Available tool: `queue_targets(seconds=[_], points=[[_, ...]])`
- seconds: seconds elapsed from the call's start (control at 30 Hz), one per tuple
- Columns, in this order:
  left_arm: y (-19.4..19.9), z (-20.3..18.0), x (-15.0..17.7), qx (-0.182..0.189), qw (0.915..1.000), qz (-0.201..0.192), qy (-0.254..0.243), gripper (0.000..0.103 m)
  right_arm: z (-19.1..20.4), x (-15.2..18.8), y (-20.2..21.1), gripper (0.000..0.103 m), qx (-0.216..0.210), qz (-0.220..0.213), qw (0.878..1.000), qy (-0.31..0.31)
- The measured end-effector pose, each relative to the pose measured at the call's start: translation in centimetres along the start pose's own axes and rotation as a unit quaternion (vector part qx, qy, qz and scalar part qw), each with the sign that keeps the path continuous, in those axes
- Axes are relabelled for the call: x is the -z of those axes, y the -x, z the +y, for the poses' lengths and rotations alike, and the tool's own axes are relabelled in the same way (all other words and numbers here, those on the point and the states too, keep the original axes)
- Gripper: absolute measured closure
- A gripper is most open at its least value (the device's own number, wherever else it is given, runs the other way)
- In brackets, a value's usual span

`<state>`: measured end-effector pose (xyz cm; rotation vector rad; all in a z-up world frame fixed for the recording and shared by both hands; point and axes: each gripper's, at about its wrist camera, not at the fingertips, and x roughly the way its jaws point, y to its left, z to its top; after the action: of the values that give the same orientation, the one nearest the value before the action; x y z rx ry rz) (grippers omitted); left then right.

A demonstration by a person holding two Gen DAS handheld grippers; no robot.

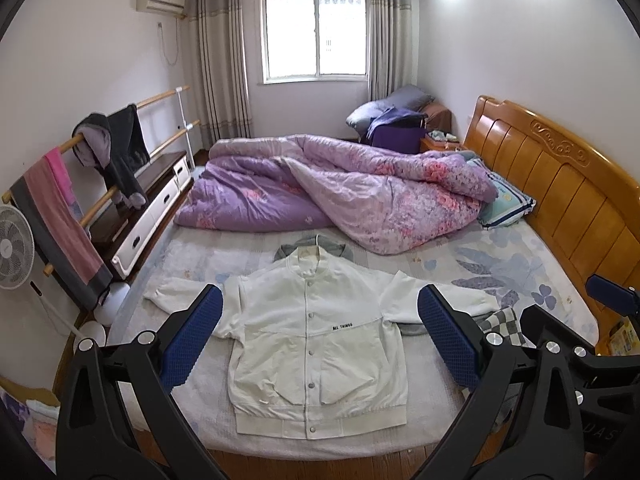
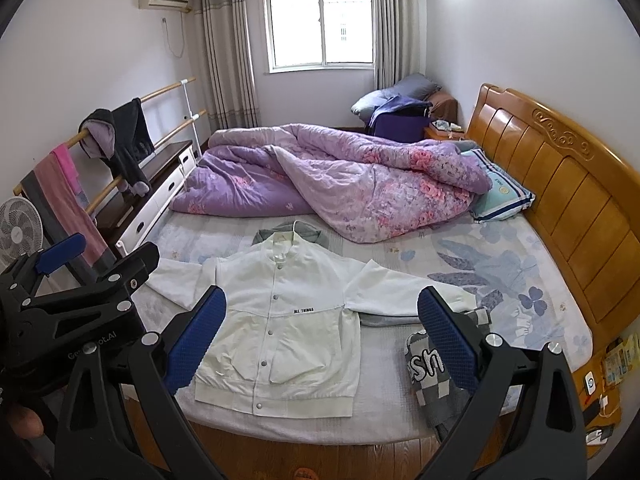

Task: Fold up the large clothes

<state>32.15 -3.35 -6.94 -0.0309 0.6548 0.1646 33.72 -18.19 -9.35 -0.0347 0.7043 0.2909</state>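
A white snap-button jacket point(image 1: 312, 336) lies flat and face up on the bed, sleeves spread out to both sides, hem toward me; it also shows in the right wrist view point(image 2: 280, 328). A grey garment point(image 1: 308, 250) lies under its collar. My left gripper point(image 1: 320, 320) is open and empty, held above the near edge of the bed over the jacket. My right gripper point(image 2: 322, 320) is open and empty, held over the jacket's right side. Neither touches the fabric.
A purple floral quilt point(image 1: 332, 188) is bunched across the far half of the bed. A grey checked garment point(image 2: 436, 372) lies right of the jacket. A wooden headboard point(image 1: 560, 192) stands right. A clothes rail point(image 1: 100, 168), drawers and a fan point(image 1: 12, 248) stand left.
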Motion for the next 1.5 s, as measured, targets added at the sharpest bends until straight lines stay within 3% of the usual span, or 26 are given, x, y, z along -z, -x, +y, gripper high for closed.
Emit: queue_targets(seconds=[0.2,0.47,0.67,0.93,1.07,1.2,1.27,1.4,1.43,1.47,1.5], points=[[-4.1,2.4,0.3,-0.004,0.9996,0.028,0.006,0.005,2.1,-0.9,-4.1,0.010,-0.002,0.030,0.999,0.011],[-12.5,9.3,0.1,0.006,0.9969,0.076,0.021,0.005,7.0,-2.4,-11.9,0.010,0.010,0.076,0.997,0.020],[-20.8,18.6,0.3,0.014,0.9910,0.128,0.037,0.005,14.6,-3.8,-20.8,0.010,0.004,0.140,0.990,0.027],[-32.8,30.8,3.0,0.025,0.9711,0.229,0.064,0.005,23.8,-2.5,-33.3,0.010,0.008,0.243,0.969,0.033],[-38.1,35.9,5.6,0.044,0.9542,0.271,0.118,0.005,26.6,-0.9,-38.4,0.010,0.011,0.289,0.956,0.041],[-43.2,40.8,8.8,0.021,0.9410,0.298,0.159,0.005,28.0,0.7,-43.6,0.010,0.010,0.322,0.946,0.035],[-46.0,44.8,11.0,0.003,0.9299,0.306,0.204,0.005,28.3,1.5,-46.3,0.010,0.004,0.338,0.941,0.029],[-50.8,54.1,15.8,-0.017,0.8891,0.307,0.339,0.005,29.0,3.2,-51.6,0.010,-0.004,0.364,0.931,0.022],[-52.4,57.2,17.5,-0.027,0.8700,0.306,0.386,0.005,29.1,3.7,-52.9,0.010,-0.006,0.371,0.928,0.018],[-53.1,58.6,18.3,-0.032,0.8595,0.304,0.409,0.005,29.2,4.2,-54.5,0.010,-0.009,0.383,0.924,0.013],[-54.4,61.2,19.8,-0.040,0.8424,0.300,0.446,0.006,29.3,4.6,-55.6,0.010,-0.014,0.391,0.920,0.009]])
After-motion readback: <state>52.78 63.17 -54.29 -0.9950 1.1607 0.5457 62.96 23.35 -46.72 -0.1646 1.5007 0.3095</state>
